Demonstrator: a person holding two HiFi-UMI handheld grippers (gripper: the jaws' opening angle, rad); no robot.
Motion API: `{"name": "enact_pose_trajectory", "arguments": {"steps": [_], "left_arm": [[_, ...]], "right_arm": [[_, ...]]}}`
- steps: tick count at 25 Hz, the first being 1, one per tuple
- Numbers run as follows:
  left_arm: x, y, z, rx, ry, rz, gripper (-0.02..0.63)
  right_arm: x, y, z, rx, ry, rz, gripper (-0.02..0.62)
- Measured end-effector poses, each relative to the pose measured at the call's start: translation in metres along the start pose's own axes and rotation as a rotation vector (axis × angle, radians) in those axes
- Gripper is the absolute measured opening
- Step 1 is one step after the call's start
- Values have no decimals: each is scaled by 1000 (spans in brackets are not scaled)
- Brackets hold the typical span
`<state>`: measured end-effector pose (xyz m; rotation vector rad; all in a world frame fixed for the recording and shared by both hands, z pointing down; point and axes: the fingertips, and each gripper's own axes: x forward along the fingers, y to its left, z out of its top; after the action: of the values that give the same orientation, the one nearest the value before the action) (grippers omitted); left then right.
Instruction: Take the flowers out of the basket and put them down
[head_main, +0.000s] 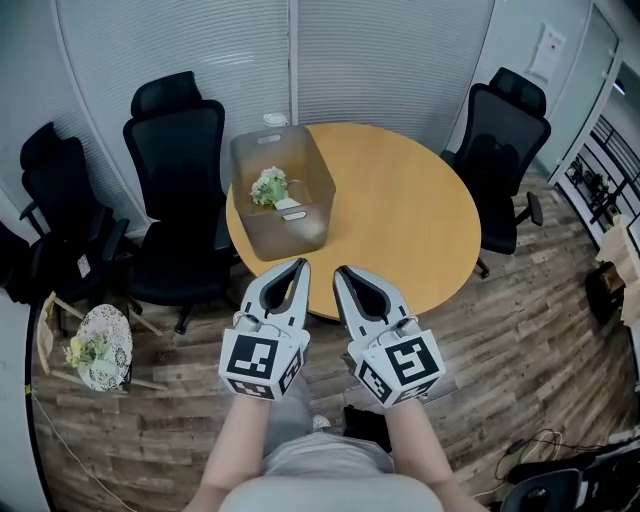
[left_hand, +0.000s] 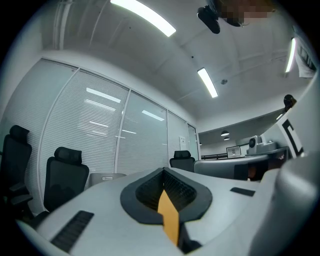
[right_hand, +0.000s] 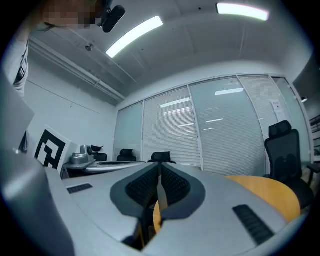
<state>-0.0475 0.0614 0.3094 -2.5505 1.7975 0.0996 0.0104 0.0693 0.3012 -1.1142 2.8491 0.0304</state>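
The round table (head_main: 400, 220) fills the middle of my head view, with black chairs (head_main: 175, 150) around it from 9 to 2 o'clock. On its 9 o'clock side stands the clear basket (head_main: 300, 235), its long axis running roughly 12 to 6, with the near end close to the table edge.

Both grippers hang short of that edge, over the floor in front of my body and side by side. The left gripper (head_main: 300, 264) has its jaws together at the tips with nothing between them. The right gripper (head_main: 341, 272) is closed and empty too. Each points toward the table.

The flowers (head_main: 268, 187) lie in the basket, about midway along it and toward its 9 o'clock wall. They are a small pale green clump, too compact for me to read a stem direction.

What matters for the reach: the flowers sit at about 11 o'clock from the left jaws, past the basket's near wall. The left gripper is the nearer one, almost in line with the basket. I judge it must open, rise over the rim and come down from above.
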Motion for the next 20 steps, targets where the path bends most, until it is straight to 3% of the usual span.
{"name": "enact_pose_trajectory", "arguments": {"steps": [9,20], "left_arm": [[47,61,1,15,-7,16,4],[105,150,-3,0,-7,50,3]], "right_arm": [[72,-15,-5,-108,26,71,25],[172,-53,-25,-102,135,66,29]]}}
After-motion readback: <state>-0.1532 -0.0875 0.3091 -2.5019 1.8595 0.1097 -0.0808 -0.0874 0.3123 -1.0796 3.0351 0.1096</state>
